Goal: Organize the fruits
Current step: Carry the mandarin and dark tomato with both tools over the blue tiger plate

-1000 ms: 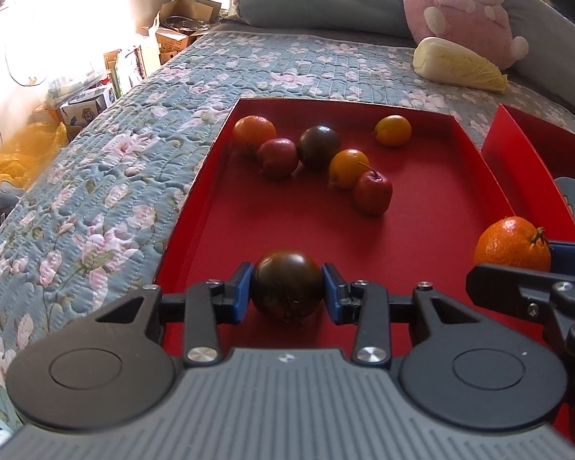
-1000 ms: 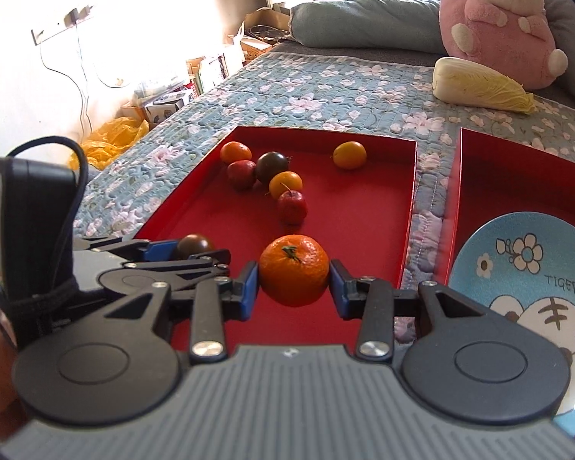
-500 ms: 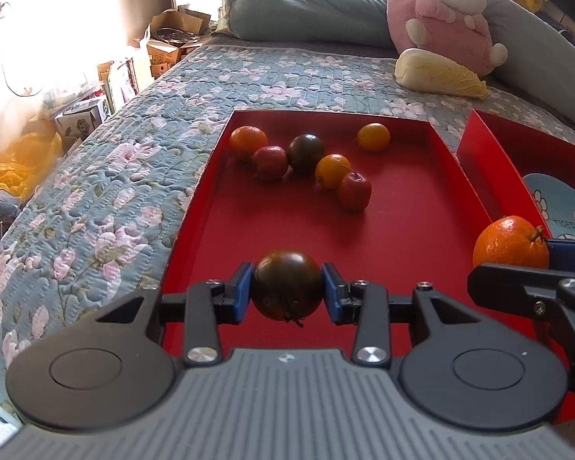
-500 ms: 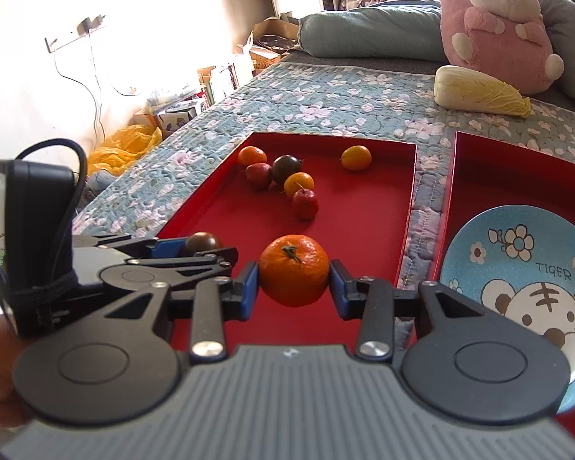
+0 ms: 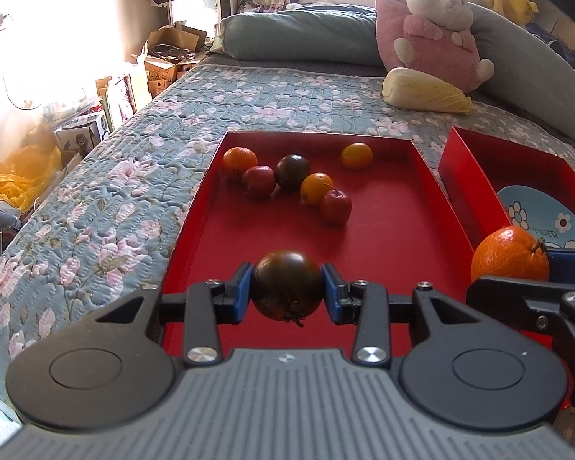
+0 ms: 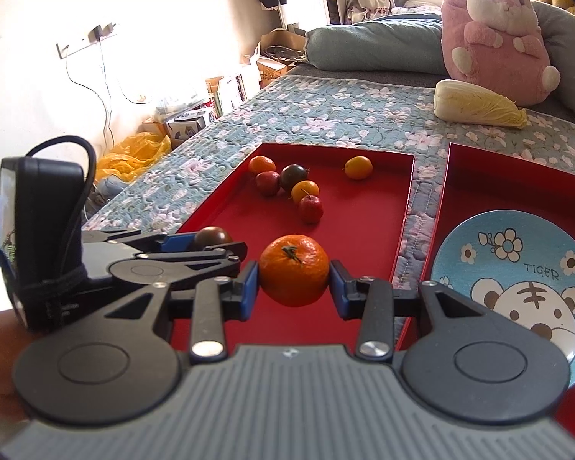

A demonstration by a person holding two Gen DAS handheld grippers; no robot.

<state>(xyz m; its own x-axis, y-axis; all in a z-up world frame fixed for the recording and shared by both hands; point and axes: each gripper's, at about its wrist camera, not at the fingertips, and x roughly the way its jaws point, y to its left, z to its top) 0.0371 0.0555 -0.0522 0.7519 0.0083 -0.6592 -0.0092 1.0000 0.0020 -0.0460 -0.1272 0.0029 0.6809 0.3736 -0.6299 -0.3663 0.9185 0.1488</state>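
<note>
Your left gripper point(image 5: 287, 290) is clamped on a dark tomato point(image 5: 286, 284), blue pads on its two sides, stem end hanging low, so the fruit rides clear above the red tray point(image 5: 383, 237). Your right gripper point(image 6: 293, 281) pinches a mandarin point(image 6: 294, 269) the same way, stem up. Both fruits look lifted out for sorting, probably toward the tiger plate point(image 6: 517, 280) in the second red tray point(image 6: 479, 176). Six fruits stay loose at the first tray's far end: five bunched together point(image 5: 287, 182) at its far left and a yellow one point(image 5: 356, 155) apart. The near half of that tray floor is bare, so there's room under both grippers. Watch the raised walls of the two trays, with a strip of quilt point(image 6: 421, 199) between; cross them high. The plate is empty, plenty of landing space. The two grippers sit close side by side, so the left one's path to the plate looks tight.
</note>
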